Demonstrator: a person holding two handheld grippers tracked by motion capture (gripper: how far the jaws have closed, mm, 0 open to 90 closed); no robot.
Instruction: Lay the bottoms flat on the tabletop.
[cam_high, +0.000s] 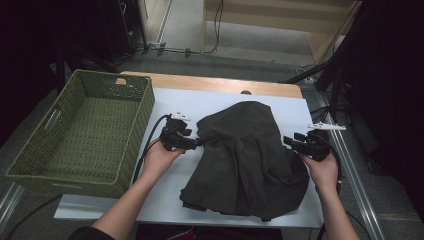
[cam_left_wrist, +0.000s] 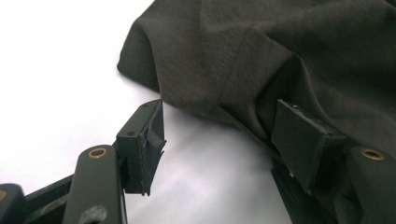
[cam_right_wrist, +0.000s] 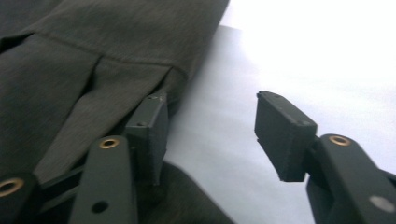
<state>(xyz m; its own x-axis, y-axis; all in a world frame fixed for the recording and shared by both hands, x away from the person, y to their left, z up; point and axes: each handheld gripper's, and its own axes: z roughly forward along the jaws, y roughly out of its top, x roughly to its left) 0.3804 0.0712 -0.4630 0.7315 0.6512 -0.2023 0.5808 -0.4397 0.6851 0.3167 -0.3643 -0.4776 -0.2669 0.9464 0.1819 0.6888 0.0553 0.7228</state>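
The left gripper (cam_left_wrist: 215, 140) has its jaws wide apart, and nothing is pinched between them yet. One jaw sits over the bare white table and the other is tucked against the edge of the dark cloth (cam_left_wrist: 261, 56), so it looks ready to bite down on that edge. The right gripper (cam_right_wrist: 210, 135) is spread wide too, holding nothing. One of its jaws rests on a fold of the cloth and the other hangs over the table. From above, the left gripper (cam_high: 197, 142) is at the left side of the cloth (cam_high: 247, 160) and the right gripper (cam_high: 290, 141) is at its right side. I think the two are set like this so they can grab both sides and lift or fold it. The cloth is soft and floppy, dark grey-green, with a sewn seam and lots of wrinkles. It lies in a lumpy heap in the middle of the white table top (cam_high: 170, 102), with a rounded bump at the far end. It would sag if picked up by one side. On the left stands a green woven basket (cam_high: 75, 170), deep and box-shaped, with a handle hole in its side. It may be where the cloth should go.
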